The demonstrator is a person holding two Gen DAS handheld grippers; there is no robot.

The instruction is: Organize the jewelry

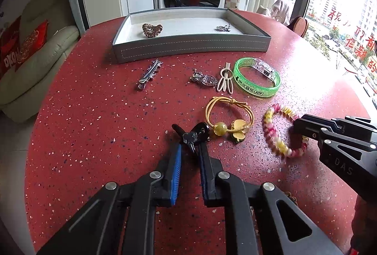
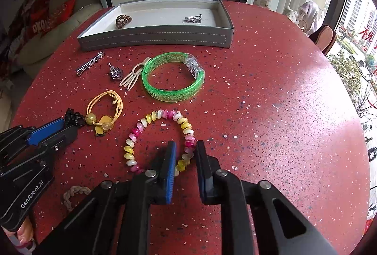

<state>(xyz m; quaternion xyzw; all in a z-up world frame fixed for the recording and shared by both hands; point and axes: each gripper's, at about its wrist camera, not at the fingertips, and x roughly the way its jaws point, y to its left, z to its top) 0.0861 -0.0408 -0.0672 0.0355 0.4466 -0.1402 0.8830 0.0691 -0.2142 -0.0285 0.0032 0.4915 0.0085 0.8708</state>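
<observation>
My left gripper (image 1: 190,137) is shut on a small black hair clip (image 1: 200,131) that lies on the red speckled table; the right wrist view shows this clip (image 2: 74,117) at the left gripper's tips (image 2: 68,124). A pink, yellow and white beaded bracelet (image 2: 150,118) lies flat, and my right gripper (image 2: 186,146) is shut across its right side, with beads between the pads. In the left wrist view the right gripper (image 1: 299,127) sits on that bracelet (image 1: 271,132). A grey tray (image 1: 188,47) at the back holds a brown spiral hair tie (image 1: 152,29) and a silver piece (image 1: 222,27).
Between the grippers and the tray lie a green bangle (image 1: 256,80), a yellow elastic hair tie (image 1: 229,115), a cream clip (image 1: 225,80), a silver brooch (image 1: 205,80) and a silver hair clip (image 1: 149,77). A braided cord (image 2: 75,193) lies near the table's front.
</observation>
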